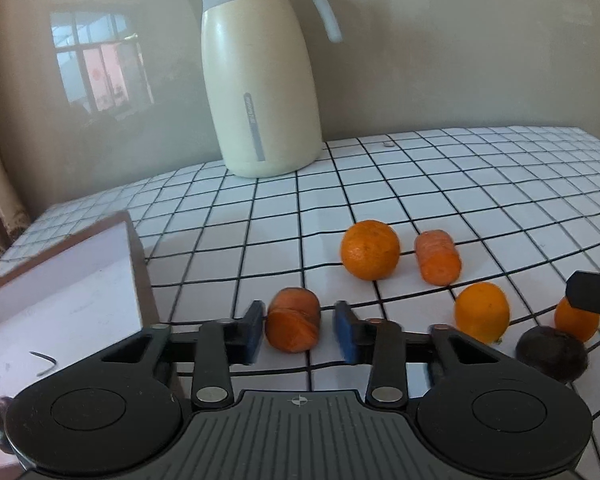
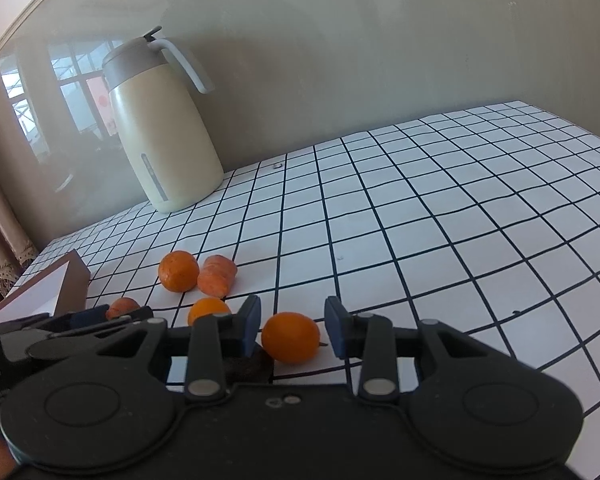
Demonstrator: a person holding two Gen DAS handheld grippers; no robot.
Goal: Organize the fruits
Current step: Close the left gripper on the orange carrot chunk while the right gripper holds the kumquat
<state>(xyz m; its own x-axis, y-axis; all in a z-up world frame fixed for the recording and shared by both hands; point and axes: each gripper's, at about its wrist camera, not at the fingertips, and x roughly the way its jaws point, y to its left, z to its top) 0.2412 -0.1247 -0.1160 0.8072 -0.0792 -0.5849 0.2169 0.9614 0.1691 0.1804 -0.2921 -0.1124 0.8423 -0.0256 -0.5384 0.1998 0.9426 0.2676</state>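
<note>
A carrot chunk (image 1: 293, 319) lies low in the left wrist view, between the spread fingers of the left gripper (image 1: 299, 330), its left side against one pad, the other pad clear; the right gripper (image 2: 291, 330) is likewise released, straddling an orange (image 2: 290, 337) in the lower centre of its frame. A dark round fruit (image 1: 553, 354) (partly hidden) sits lower right; another carrot piece (image 1: 438, 256) touches a second orange (image 1: 370, 249); a box (image 1: 60, 280) stands at left, a cream jug (image 1: 260, 80) up top on the gridded table (image 1: 480, 184).
</note>
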